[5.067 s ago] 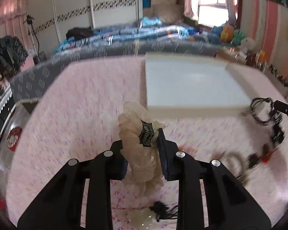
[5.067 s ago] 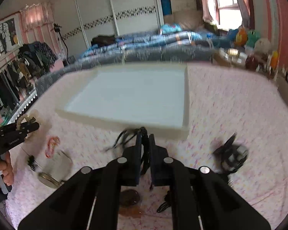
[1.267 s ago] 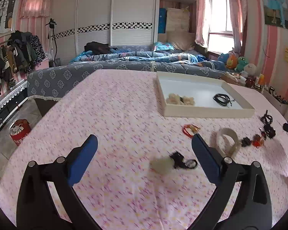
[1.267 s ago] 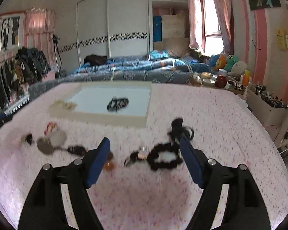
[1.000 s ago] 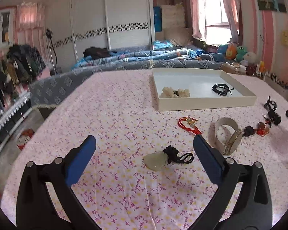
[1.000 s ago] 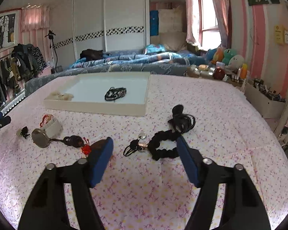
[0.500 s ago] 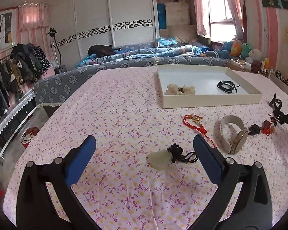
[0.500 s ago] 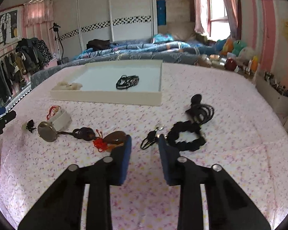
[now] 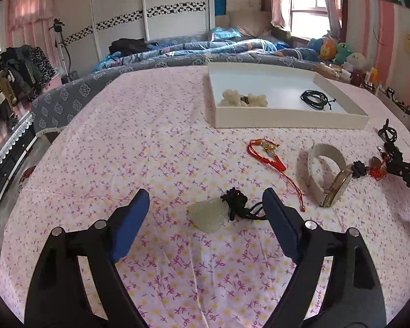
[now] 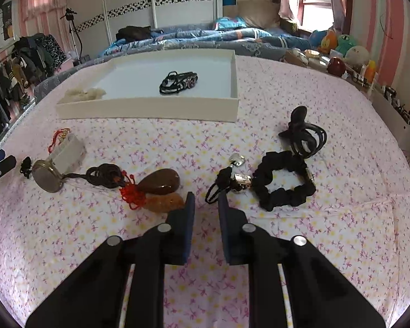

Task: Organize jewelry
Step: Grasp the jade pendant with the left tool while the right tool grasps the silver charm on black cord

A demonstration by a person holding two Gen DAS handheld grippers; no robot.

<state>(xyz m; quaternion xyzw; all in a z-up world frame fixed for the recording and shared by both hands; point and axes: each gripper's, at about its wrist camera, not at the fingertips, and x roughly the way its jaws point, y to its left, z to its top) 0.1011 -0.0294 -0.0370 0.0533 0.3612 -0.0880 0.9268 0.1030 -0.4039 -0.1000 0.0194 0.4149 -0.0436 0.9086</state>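
Observation:
My left gripper point(image 9: 205, 199) hovers low over the pink tablecloth, its jaws wide and closing. A pale green jade pendant point(image 9: 209, 214) on a black cord lies between its fingertips, untouched. My right gripper point(image 10: 205, 199) has its jaws closing to a narrow gap with only cloth between the pads. Two brown pendants point(image 10: 158, 184) on a red knot lie just left of its tips. A black cord loop with a silver charm point(image 10: 239, 177) lies just ahead on the right. The white tray point(image 9: 287, 121) holds a whitish bead bracelet point(image 9: 243, 99) and a black cord bracelet point(image 9: 314, 99).
A red cord bracelet point(image 9: 268, 153) and a watch with a beige band point(image 9: 325, 169) lie between the grippers. A black fabric bracelet point(image 10: 284, 188) and a coiled black cord point(image 10: 303, 134) lie at the right. A bed and shelves stand beyond the table.
The right gripper's jaws narrowed from wide apart to a small gap as it sank toward the cloth. The left gripper dipped closer to the jade pendant and its jaws came in a little.

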